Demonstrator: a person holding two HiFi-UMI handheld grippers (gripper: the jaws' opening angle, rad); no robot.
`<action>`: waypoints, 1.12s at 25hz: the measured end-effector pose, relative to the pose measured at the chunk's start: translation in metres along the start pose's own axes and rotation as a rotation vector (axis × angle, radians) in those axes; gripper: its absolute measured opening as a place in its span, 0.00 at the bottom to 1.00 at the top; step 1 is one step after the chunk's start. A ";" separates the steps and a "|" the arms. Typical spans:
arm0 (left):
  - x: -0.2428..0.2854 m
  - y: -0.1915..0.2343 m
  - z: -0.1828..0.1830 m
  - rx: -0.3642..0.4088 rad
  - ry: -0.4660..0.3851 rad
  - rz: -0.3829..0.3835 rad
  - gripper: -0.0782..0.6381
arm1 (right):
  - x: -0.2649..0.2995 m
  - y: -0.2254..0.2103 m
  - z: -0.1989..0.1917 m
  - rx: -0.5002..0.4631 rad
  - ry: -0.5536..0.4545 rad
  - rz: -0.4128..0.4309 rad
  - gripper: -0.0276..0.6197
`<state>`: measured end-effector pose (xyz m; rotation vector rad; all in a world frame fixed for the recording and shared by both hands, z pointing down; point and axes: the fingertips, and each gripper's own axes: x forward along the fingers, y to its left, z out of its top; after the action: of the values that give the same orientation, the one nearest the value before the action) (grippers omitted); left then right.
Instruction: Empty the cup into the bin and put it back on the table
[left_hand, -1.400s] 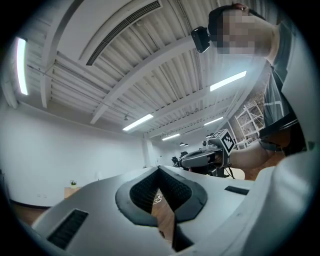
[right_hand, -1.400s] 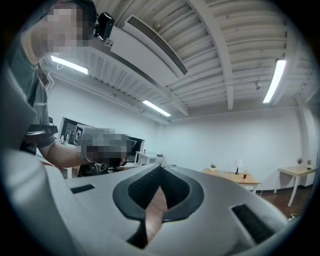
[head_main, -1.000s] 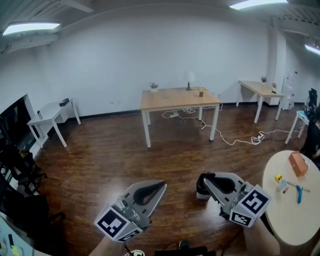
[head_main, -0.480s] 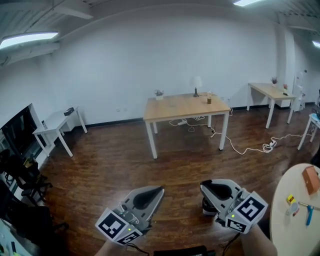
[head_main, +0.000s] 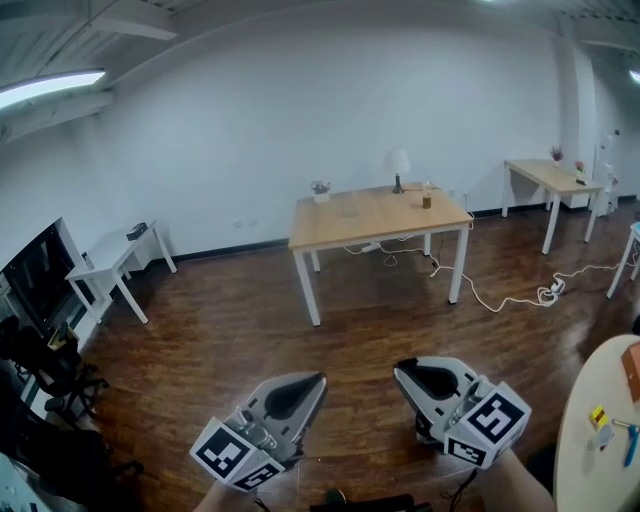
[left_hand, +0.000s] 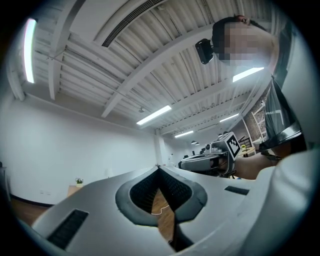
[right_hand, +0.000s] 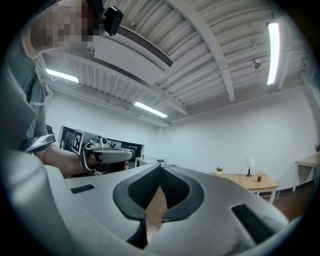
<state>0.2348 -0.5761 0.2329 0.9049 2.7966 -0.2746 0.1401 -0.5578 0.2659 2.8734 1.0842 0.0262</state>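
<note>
A small brown cup (head_main: 426, 200) stands on the far wooden table (head_main: 350, 218), beside a white lamp (head_main: 397, 163) and a little plant (head_main: 320, 188); in the right gripper view the cup (right_hand: 259, 177) shows at the far right. My left gripper (head_main: 322, 378) and right gripper (head_main: 398, 366) hover side by side over the dark wood floor, well short of that table. Both are shut, fingertips touching, with nothing between them. The left gripper (left_hand: 158, 167) points up toward the ceiling, as does the right gripper (right_hand: 160, 167). I cannot make out a bin.
A round pale table (head_main: 600, 440) with small items sits at the right edge. A white side table (head_main: 110, 255) and black chairs (head_main: 40, 370) stand at the left. A second wooden desk (head_main: 555, 178) is at the back right. White cable (head_main: 500, 300) trails on the floor.
The head view has swung left and up: the wooden table sits further right and the round table has slid toward the right edge. A dark object by the right gripper is now hidden. Both grippers stay shut.
</note>
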 end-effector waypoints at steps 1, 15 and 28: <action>0.003 0.013 -0.001 -0.006 -0.008 -0.001 0.10 | 0.011 -0.006 0.000 -0.001 0.000 -0.004 0.05; 0.019 0.214 -0.031 -0.035 -0.028 0.016 0.10 | 0.197 -0.066 -0.006 0.043 -0.007 -0.039 0.05; 0.065 0.360 -0.068 -0.063 -0.049 0.060 0.10 | 0.329 -0.155 -0.013 0.044 0.002 -0.040 0.05</action>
<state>0.3881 -0.2374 0.2414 0.9524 2.7120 -0.1966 0.2846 -0.2232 0.2646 2.8904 1.1561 0.0034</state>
